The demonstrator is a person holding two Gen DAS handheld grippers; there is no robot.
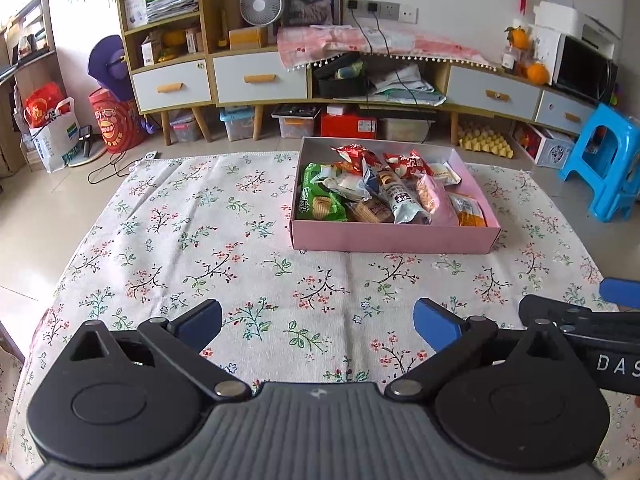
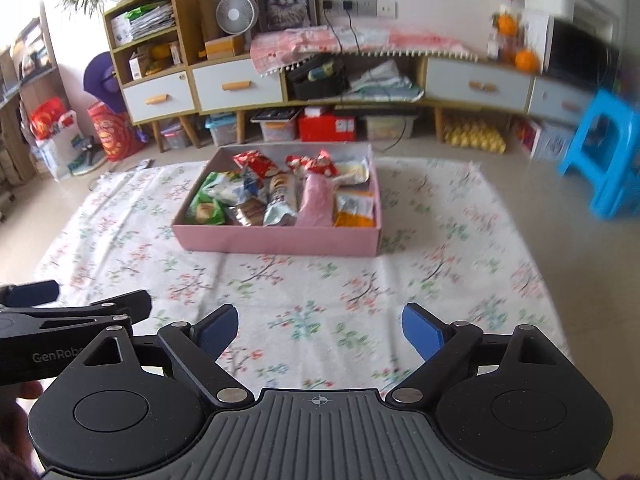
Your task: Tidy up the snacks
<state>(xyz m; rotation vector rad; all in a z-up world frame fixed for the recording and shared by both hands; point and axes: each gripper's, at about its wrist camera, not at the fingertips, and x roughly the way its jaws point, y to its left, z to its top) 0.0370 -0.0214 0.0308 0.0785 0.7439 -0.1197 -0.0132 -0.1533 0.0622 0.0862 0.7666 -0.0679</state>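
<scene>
A shallow pink box [image 1: 392, 238] [image 2: 276, 242] lies on the floral cloth [image 1: 200, 240] [image 2: 320, 300], filled with several snack packets: a green chip bag [image 1: 318, 200] [image 2: 206, 210], red bags [image 1: 356, 156] [image 2: 256, 162], an orange packet [image 1: 468, 210] [image 2: 356, 210]. My left gripper [image 1: 318, 320] hovers open over bare cloth, well short of the box, nothing between its blue pads. My right gripper [image 2: 320, 330] is open too, also empty and short of the box. Each gripper's side shows at the edge of the other's view.
Behind the cloth runs a low cabinet [image 1: 256, 76] [image 2: 236, 84] with white drawers, storage tubs beneath. A blue plastic stool [image 1: 608, 160] [image 2: 604, 152] stands on the floor at right. Bags [image 1: 52, 132] crowd the left corner.
</scene>
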